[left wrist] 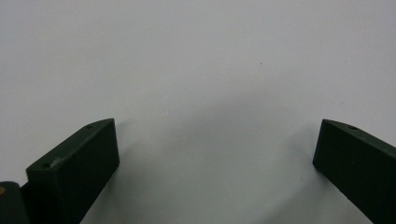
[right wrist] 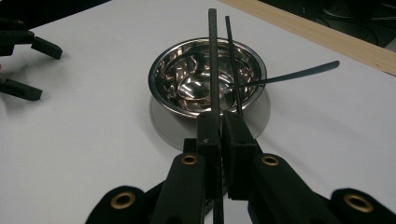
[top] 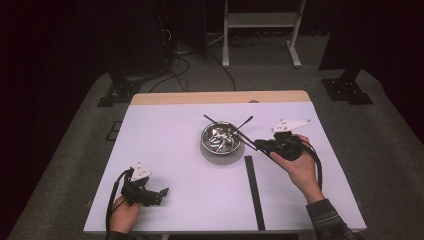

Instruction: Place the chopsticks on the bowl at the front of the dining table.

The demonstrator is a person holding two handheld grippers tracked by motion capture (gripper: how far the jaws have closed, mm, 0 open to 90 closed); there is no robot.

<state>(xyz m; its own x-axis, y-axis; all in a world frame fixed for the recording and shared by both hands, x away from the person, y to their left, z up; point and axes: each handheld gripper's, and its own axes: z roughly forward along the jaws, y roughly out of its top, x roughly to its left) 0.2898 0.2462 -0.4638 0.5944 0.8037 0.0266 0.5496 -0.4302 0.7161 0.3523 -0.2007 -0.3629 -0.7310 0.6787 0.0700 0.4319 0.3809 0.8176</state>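
Near the table's far edge, steel bowl [top: 220,140] held a black utensil [right wrist: 285,77]; right gripper [right wrist: 219,128] clamped chopsticks [right wrist: 213,56] over it; left gripper [top: 159,194] gaped empty.

You will find no legible text, label, brand, number or sign anywhere here: none on the tabletop [top: 175,150], none on the bowl [top: 220,139].

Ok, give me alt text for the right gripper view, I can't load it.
The right tongs are shut on a thin black chopstick that reaches out over a shiny round steel bowl on the white table. A second thin black stick runs alongside it, and a dark-handled utensil leans out of the bowl to the right.
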